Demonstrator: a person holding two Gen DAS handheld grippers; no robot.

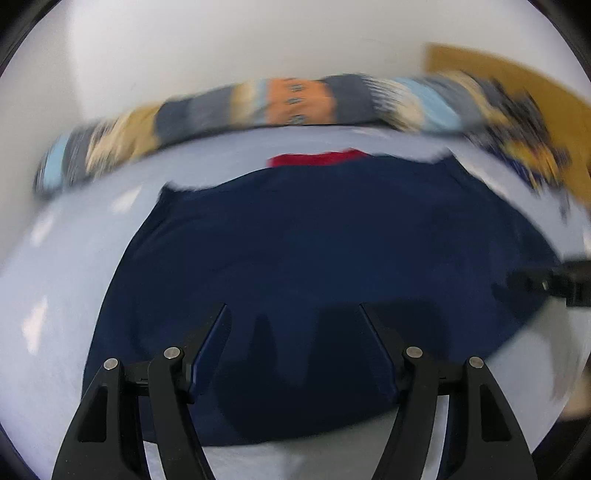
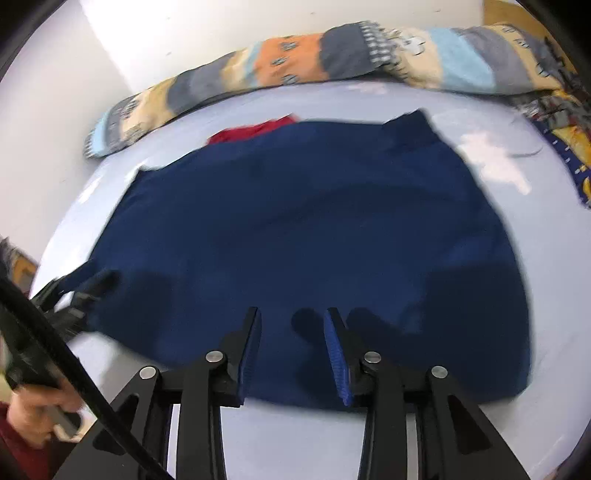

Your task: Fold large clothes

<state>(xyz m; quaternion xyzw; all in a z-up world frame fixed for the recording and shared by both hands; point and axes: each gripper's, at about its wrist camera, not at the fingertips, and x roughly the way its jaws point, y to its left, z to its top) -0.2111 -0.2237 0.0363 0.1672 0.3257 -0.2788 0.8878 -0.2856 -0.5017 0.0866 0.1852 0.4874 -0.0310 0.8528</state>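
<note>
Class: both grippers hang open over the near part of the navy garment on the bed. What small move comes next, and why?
Probably lower both grippers onto the near hem and close. The left gripper and right gripper are open and hold nothing, and the navy garment lies spread flat on the sheet, unfolded.

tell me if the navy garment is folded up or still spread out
Spread out: the navy garment lies mostly flat across the pale sheet. Blur hides whether any layer is doubled under.

White wall [image 2: 184, 33] behind pale-sheeted bed [image 2: 480, 424], patterned quilt [image 2: 295, 59].
</note>
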